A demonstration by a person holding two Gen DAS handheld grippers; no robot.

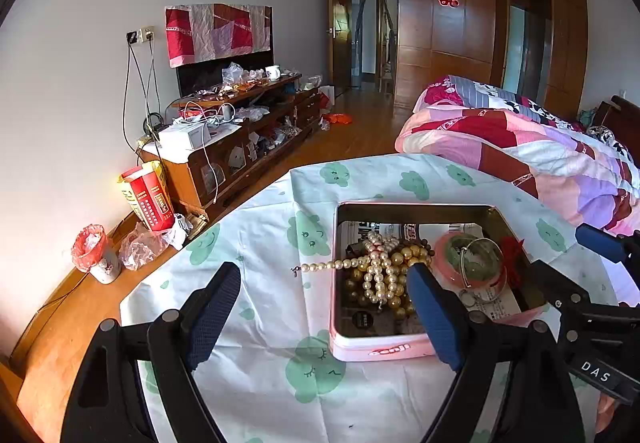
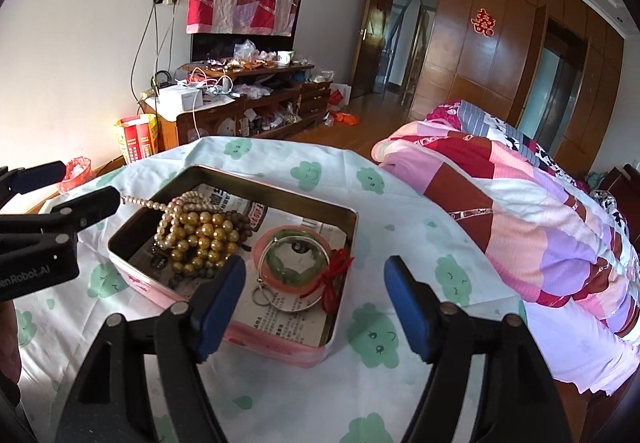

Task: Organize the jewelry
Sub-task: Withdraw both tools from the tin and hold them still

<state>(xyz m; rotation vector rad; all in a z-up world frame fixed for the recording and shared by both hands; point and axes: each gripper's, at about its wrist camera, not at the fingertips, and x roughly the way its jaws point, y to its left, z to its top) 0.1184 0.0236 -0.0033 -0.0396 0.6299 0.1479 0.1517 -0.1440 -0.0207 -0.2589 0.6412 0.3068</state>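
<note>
We held the left gripper [image 1: 324,307] and right gripper [image 2: 316,303] wide open, empty, over the pink tin [image 2: 276,343]. The pearl strand [image 1: 344,264] trailed over its rim between our left jaws; limp, slippery, we judged it best pinched mid-strand.

A table draped in a white cloth printed with green smiling clouds [image 2: 372,203] carries a pink rectangular metal tin [image 2: 276,343], open-topped, near its centre. A white pearl strand [image 1: 332,265] trails over the tin's nine-o'clock rim onto the cloth.
</note>
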